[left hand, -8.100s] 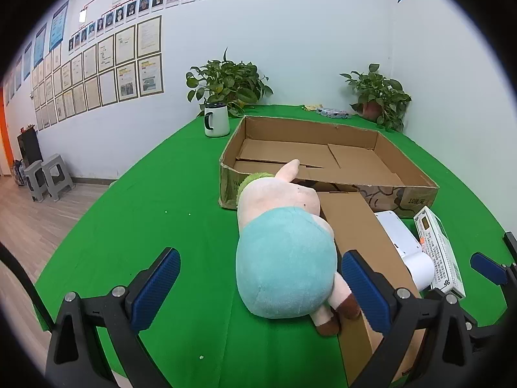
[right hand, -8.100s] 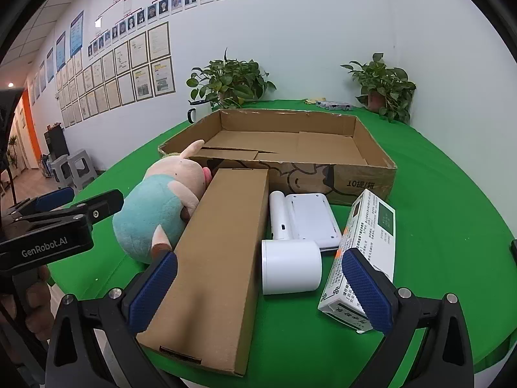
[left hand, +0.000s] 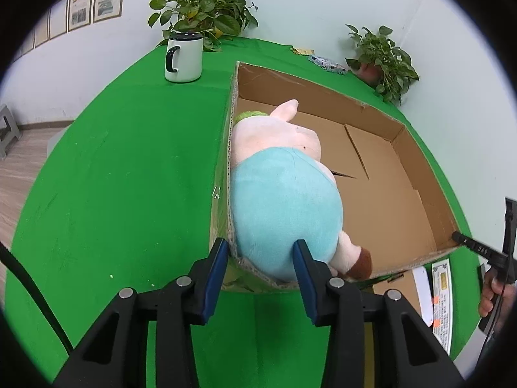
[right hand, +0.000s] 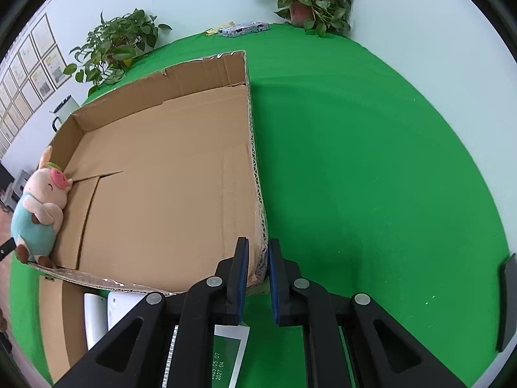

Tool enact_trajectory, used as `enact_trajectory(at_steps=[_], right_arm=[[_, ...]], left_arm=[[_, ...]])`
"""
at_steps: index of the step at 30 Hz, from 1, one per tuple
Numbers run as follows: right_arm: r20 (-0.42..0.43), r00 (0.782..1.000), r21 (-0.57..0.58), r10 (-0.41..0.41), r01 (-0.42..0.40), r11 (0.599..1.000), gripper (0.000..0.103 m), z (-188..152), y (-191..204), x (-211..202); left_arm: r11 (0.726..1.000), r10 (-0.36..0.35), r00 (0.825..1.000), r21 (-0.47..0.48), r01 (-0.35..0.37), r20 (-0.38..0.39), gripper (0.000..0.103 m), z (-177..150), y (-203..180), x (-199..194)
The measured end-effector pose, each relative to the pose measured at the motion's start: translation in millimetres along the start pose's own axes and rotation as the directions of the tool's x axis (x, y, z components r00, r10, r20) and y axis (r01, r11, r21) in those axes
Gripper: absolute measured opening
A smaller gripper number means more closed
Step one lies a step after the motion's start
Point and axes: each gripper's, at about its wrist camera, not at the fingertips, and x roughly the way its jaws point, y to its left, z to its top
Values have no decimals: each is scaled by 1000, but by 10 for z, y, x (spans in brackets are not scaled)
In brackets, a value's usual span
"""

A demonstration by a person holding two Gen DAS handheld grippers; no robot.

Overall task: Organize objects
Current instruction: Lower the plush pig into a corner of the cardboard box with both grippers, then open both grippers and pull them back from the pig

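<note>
Right wrist view: right gripper point(right hand: 258, 255) has just been closing, pinching the cardboard box point(right hand: 255, 168) wall.

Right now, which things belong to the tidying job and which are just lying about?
Job: plush pig, cardboard box, long carton, white device, medicine box.
Lying about: mug, two potted plants, small packet.

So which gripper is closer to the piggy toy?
Left. The left gripper has the plush pig between its fingers; the right gripper pinches the cardboard box wall at the opposite corner.
</note>
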Motion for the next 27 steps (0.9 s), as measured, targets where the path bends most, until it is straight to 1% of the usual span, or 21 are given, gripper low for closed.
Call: enact_trajectory(at_steps=[2, 3, 4, 5, 6, 7, 9, 11, 12, 14, 15, 16, 17, 18, 19, 20, 21, 23, 25, 27], right_arm=[[47, 998, -20, -31, 32, 999, 19, 17, 96, -127], [85, 996, -31, -24, 26, 999, 30, -4, 165, -227], [118, 993, -44, 13, -8, 999, 50, -12, 254, -321], [150, 987, -63, 52, -43, 997, 61, -80, 354, -461], [174, 982, -79, 71, -58, 995, 80, -125, 462, -556], [204, 974, -101, 97, -77, 992, 89, -198, 565, -680], [241, 960, -138, 145, -114, 984, 95, -337, 771, -896], [267, 946, -164, 185, -145, 976, 100, -462, 943, -1074], [286, 938, -170, 194, -149, 974, 102, -546, 1030, -1168], [308, 933, -170, 189, -142, 975, 102, -646, 1164, -1280], [311, 931, -169, 192, -145, 975, 102, -684, 1213, -1325], [312, 930, -167, 197, -150, 975, 102, -726, 1227, -1354], [312, 929, -163, 199, -154, 975, 102, -762, 1281, -1372], [308, 931, -163, 196, -152, 975, 103, -824, 1331, -1390], [305, 933, -167, 191, -146, 975, 102, -841, 1345, -1394], [307, 934, -172, 184, -136, 976, 102, -883, 1366, -1410], [316, 932, -177, 176, -124, 976, 103, -934, 1380, -1441], [334, 928, -182, 165, -108, 977, 103, -1001, 1399, -1497], [352, 922, -182, 159, -99, 978, 102, -1048, 1387, -1535], [365, 918, -187, 154, -90, 978, 102, -1087, 1355, -1577]], left_arm=[[1000, 9, 1000, 13, -9, -3, 36, -23, -9, -20], [1000, 10, 1000, 15, -10, -6, 35, -38, -9, -21], [1000, 11, 1000, 17, -11, -11, 34, -52, -7, -15], [1000, 12, 1000, 19, -11, -16, 32, -70, -7, -8], [1000, 11, 1000, 20, -10, -21, 31, -85, -14, -2], [1000, 23, 1000, -1, -23, -5, 30, -99, -14, -15], [1000, 25, 1000, -5, -25, 8, 30, -121, -22, -56], [999, 41, 998, -6, -41, 50, 30, -150, -62, -165], [998, 58, 995, 1, -58, 80, 30, -173, -99, -253], [997, 74, 983, 22, -78, 168, 31, -258, -218, -511], [996, 72, 976, 34, -80, 204, 33, -299, -275, -619], [995, 68, 967, 53, -83, 244, 46, -356, -363, -748], [994, 67, 959, 67, -89, 274, 67, -405, -442, -848], [993, 65, 949, 78, -93, 310, 77, -468, -532, -957], [993, 53, 934, 83, -88, 352, 83, -539, -614, -1064], [993, 34, 923, 94, -75, 384, 83, -614, -697, -1151], [992, 21, 919, 106, -68, 393, 83, -653, -757, -1195], [992, -3, 919, 119, -48, 395, 83, -762, -859, -1243], [994, -21, 916, 108, -24, 401, 83, -875, -941, -1268], [994, -25, 911, 110, -23, 412, 83, -965, -1007, -1289]])
